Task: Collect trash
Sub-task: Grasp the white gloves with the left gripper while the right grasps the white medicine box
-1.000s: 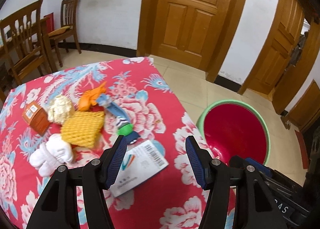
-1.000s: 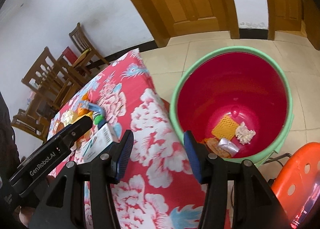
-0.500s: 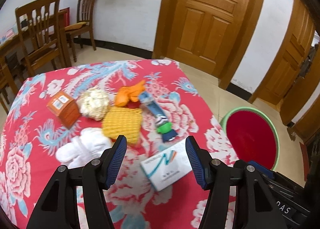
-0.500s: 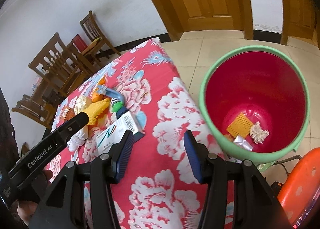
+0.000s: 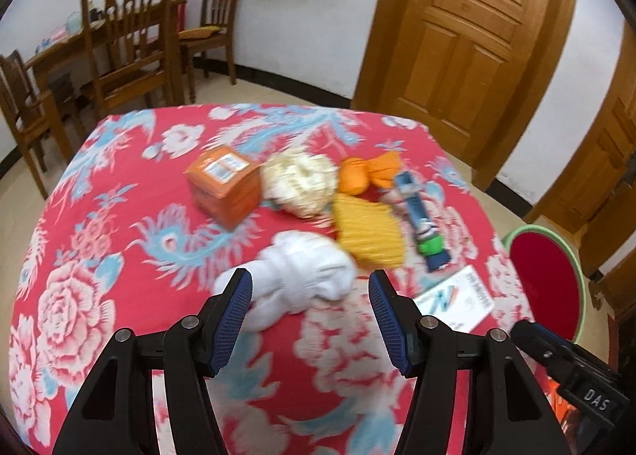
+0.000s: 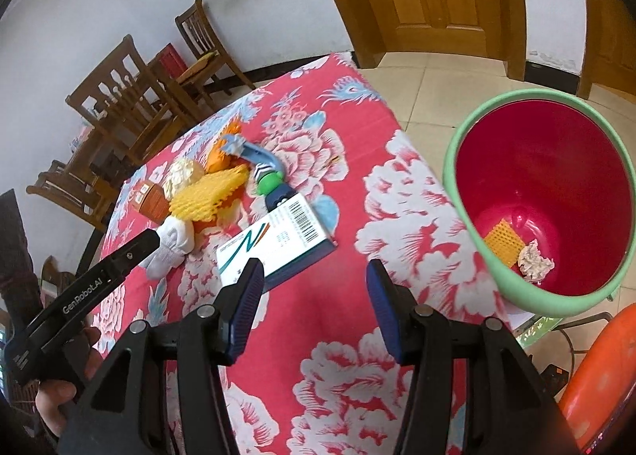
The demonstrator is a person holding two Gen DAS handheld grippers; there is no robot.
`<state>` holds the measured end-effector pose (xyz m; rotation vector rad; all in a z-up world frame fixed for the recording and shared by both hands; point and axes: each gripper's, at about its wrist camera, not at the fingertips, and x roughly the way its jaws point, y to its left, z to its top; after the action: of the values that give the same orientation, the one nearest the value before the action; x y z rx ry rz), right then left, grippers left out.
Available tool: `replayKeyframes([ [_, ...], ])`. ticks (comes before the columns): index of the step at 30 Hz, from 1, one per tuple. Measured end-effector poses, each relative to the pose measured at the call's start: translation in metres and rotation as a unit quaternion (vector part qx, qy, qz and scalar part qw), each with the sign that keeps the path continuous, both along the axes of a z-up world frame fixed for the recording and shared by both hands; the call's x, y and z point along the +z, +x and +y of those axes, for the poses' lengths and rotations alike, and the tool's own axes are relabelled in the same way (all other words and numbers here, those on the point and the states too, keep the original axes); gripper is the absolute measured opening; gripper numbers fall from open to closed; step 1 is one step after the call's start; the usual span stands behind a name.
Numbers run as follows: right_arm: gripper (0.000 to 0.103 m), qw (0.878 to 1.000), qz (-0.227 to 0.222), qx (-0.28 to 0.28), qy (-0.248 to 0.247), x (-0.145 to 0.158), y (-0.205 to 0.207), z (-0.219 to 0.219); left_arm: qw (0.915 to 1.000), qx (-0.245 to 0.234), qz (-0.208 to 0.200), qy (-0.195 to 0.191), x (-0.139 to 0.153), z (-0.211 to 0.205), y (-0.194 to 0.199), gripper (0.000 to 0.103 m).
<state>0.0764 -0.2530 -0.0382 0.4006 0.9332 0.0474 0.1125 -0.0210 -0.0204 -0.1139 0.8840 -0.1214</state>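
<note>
My left jaws (image 5: 310,306) stand wide, empty, near the white wad (image 5: 306,276); it (soft) may slip; right jaws (image 6: 314,298) also wide, empty.

Motion blur smears the white wad (image 5: 302,276); the orange stool (image 6: 600,375) is cut off.

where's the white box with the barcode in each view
Left wrist: the white box lies low right, just beyond the right finger of the left tongs.
Right wrist: white box at centre, just above the left finger.
Shared landmark: the green-rimmed red bin.
</note>
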Motion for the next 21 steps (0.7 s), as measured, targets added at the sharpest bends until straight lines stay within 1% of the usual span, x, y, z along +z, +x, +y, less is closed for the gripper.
replayKeyframes([
  [4,0.056,1.000,0.006,0.010,0.001,-0.002,0.001,0.010,0.9999,0.009,0.010,0.004,-0.009,0.012,0.003,0.063],
  [9,0.056,1.000,0.017,0.019,0.003,-0.007,0.005,0.023,0.9998,0.001,0.020,0.007,-0.019,0.017,0.007,0.063],
  [11,0.058,1.000,0.021,0.023,0.000,-0.009,0.008,0.030,0.9998,0.000,0.021,0.007,-0.021,0.017,0.007,0.063],
  [13,0.063,0.999,0.024,0.025,-0.001,-0.012,0.012,0.035,0.9997,-0.002,0.025,0.007,-0.025,0.018,0.010,0.063],
  [15,0.063,0.999,0.028,0.025,0.000,-0.015,0.016,0.039,0.9996,-0.002,0.028,0.007,-0.029,0.020,0.012,0.063],
  [21,0.065,0.999,0.041,0.019,0.018,-0.026,0.030,0.049,0.9996,-0.005,0.026,-0.011,-0.034,0.024,0.016,0.063],
])
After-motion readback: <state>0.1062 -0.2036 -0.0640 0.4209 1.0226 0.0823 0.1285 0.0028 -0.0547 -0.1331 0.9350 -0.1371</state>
